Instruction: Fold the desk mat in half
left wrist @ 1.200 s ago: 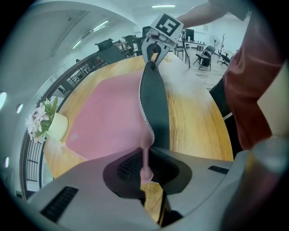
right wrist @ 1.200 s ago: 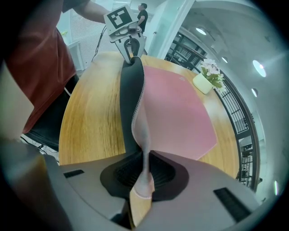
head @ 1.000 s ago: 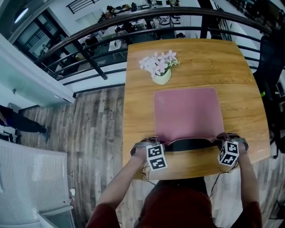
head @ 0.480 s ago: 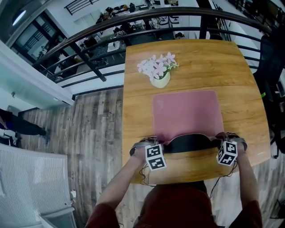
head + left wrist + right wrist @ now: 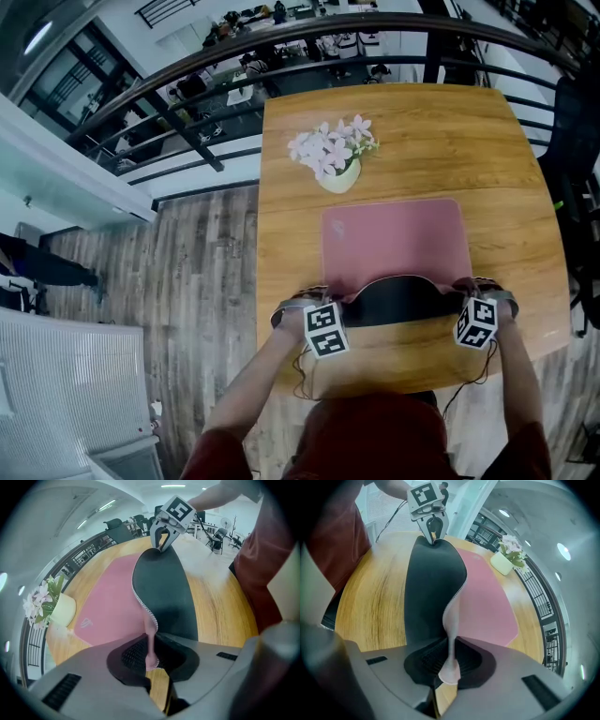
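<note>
Gripping the pink desk mat's (image 5: 394, 239) two near corners with left claw (image 5: 150, 656) and right claw (image 5: 449, 667) both clamped tight, near edge curled up off the tabletop (image 5: 487, 141), far edge lying straight ahead toward the flower vase (image 5: 339, 174), equally far from each.

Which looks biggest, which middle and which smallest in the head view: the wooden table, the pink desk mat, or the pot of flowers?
1. wooden table: by far the largest.
2. pink desk mat: covers part of the table, with its near edge lifted.
3. pot of flowers: smallest. It stands farther from the camera, but the difference is plain.
</note>
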### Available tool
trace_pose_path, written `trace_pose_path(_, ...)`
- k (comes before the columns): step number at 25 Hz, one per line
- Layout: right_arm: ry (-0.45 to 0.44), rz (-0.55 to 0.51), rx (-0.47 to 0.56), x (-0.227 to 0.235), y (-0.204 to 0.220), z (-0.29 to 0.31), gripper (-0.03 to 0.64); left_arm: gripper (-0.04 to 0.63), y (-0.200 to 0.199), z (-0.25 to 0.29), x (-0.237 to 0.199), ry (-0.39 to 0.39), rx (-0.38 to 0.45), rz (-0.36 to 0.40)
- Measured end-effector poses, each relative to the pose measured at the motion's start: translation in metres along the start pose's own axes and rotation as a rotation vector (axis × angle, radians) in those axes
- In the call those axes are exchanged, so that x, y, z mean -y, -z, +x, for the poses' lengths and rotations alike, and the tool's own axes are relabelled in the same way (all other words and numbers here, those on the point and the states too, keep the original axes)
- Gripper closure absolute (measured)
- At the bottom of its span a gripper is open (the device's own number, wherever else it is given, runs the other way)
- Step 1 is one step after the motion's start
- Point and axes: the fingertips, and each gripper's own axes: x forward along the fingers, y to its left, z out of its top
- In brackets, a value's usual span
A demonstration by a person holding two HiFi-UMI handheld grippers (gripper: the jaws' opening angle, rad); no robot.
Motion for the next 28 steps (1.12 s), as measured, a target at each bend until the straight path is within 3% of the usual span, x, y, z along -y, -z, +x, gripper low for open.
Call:
trace_pose_path(13, 0.028, -0.014, 0.001, 0.043, -0.006, 0.017, 0.562, 0.531, 0.004, 0.009, -0.042, -0.03, -0.008, -0.039)
trace_pose_path(28, 0.062, -0.062, 0.009, 0.094, -0.014, 0.038, 0.563, 0.531, 0.004, 0.022, -0.096, -0.098, -0.045, -0.022)
